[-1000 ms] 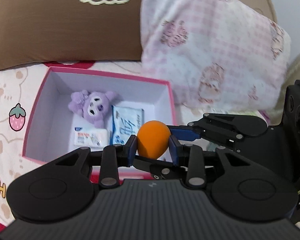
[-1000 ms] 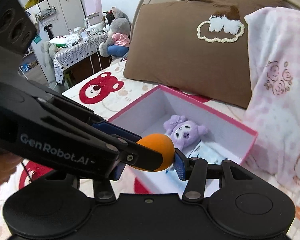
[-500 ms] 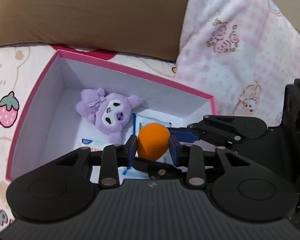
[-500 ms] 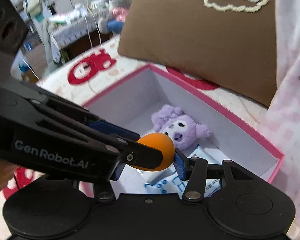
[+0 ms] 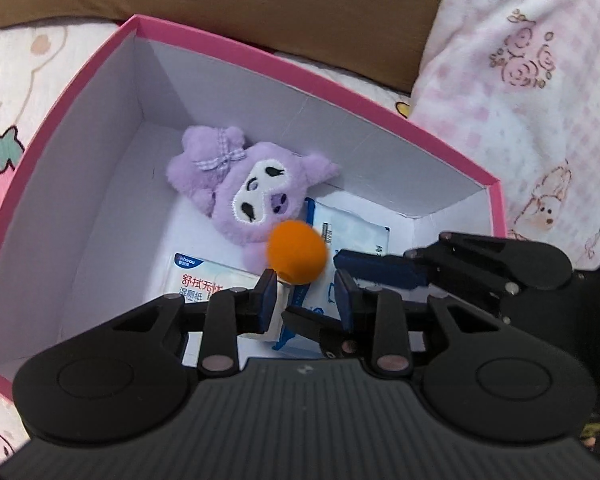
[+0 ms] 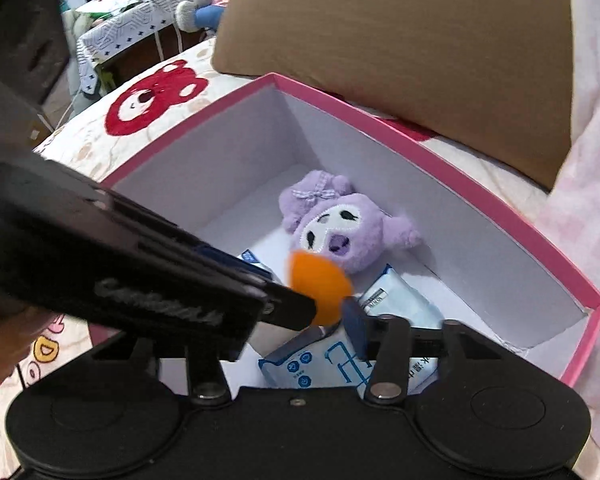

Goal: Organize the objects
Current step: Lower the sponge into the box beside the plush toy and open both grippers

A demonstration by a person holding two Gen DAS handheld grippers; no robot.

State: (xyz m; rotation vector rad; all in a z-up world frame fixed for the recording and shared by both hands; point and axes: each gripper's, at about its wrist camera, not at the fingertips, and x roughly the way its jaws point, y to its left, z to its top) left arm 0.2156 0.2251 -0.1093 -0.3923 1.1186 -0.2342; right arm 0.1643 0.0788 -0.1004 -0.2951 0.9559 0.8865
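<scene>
Your left jaws (image 5: 304,284) are closing on nothing: the orange ball (image 5: 297,252) is sitting just past their tips, over the pink box (image 5: 219,44) (by the purple plush toy (image 5: 255,196)). Your right jaws (image 6: 295,308) are closing too, not touching it.

An orange ball (image 5: 297,251), blurred, sits above the pink-rimmed box (image 5: 235,58), just beside the purple plush (image 5: 255,196) lying inside.

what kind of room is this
Most likely a bedroom, with the work done on a bed. A brown pillow and a pink checked pillow lean behind the pink box, which sits on a cartoon-print bedsheet. Stuffed toys sit on a cluttered table beyond.
</scene>
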